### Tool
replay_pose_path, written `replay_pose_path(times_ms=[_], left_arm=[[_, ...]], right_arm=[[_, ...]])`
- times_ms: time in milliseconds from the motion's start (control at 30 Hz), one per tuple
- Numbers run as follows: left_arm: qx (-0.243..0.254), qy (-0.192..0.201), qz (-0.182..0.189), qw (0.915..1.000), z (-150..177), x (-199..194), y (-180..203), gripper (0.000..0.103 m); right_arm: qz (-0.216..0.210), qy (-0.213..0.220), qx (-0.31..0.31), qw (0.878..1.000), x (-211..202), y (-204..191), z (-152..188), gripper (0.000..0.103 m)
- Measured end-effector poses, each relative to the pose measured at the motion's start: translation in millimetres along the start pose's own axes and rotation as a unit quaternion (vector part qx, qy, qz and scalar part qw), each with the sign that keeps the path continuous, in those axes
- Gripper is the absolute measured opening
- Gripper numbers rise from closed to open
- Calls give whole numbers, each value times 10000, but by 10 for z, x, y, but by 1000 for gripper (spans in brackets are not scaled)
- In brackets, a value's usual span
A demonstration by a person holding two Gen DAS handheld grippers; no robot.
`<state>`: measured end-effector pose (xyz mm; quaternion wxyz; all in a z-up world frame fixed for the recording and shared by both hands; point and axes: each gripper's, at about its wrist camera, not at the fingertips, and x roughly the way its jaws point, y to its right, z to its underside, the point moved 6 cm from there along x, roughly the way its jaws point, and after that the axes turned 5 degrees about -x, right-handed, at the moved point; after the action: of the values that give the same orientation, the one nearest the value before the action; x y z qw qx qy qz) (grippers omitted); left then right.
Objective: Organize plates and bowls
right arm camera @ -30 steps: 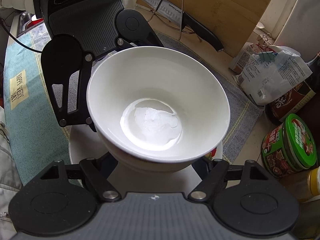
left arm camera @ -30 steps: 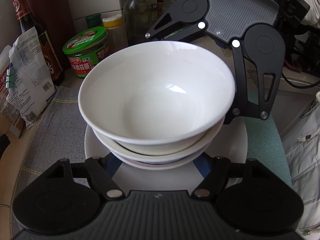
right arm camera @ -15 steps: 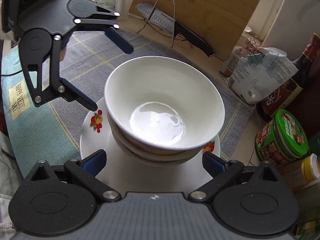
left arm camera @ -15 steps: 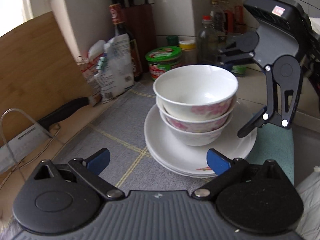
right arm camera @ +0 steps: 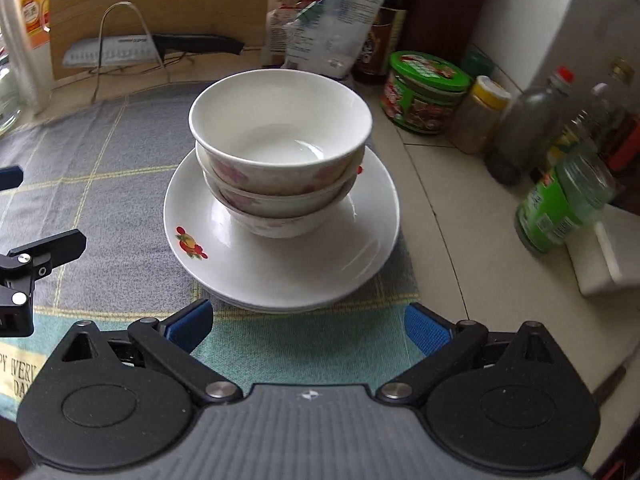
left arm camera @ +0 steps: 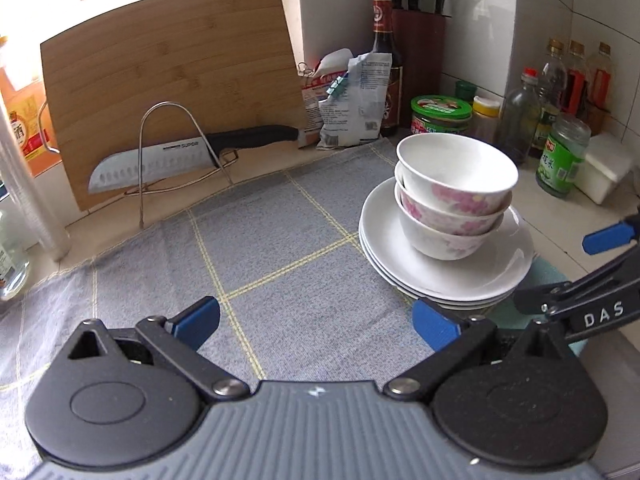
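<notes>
Kitchen counter, grey cloth mat with yellow grid lines (left arm camera: pixel 280 248) over it, bamboo cutting board (left arm camera: pixel 168 80) leaning at the back left with one black-handled kitchen knife (left arm camera: pixel 192 152) in a wire rack.

Left gripper (left arm camera: pixel 316 320): jaws have just been opening, now spread wide, nothing between them, only mat below. Right gripper (right arm camera: pixel 308 324): also just been opening, wide apart, empty, just short of the plate rim.

Right of the mat centre: three white floral ceramic bowls (right arm camera: pixel 280 148) nested, sitting on a stack of white shallow plates (right arm camera: pixel 360 248); three plate rims count in the left view. Right of that: one green-lidded jar (right arm camera: pixel 424 96), several bottles, not countable.

Risks:
- bowls sit slightly off-centre and tilted; a nudge from either open jaw likely topples them
- stack overhangs the mat edge onto teal cloth (right arm camera: pixel 300 352), may rock
</notes>
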<state>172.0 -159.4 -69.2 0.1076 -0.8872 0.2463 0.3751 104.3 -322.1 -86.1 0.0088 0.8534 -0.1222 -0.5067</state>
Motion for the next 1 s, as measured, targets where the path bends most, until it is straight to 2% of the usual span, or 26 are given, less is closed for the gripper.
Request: replay_pose_path(times_ms=[233, 600, 1000], left_arm=[[-102, 70, -198, 9997, -42, -358, 49, 102], [-463, 67, -105, 9989, 2, -545, 30, 102], [-543, 114, -104, 9984, 6, -601, -1, 102]], right_arm=[[142, 489, 765, 9958, -432, -107, 61, 103], [267, 654, 841, 9939, -664, -175, 159, 103], [288, 723, 840, 9934, -711, -209, 164, 103]])
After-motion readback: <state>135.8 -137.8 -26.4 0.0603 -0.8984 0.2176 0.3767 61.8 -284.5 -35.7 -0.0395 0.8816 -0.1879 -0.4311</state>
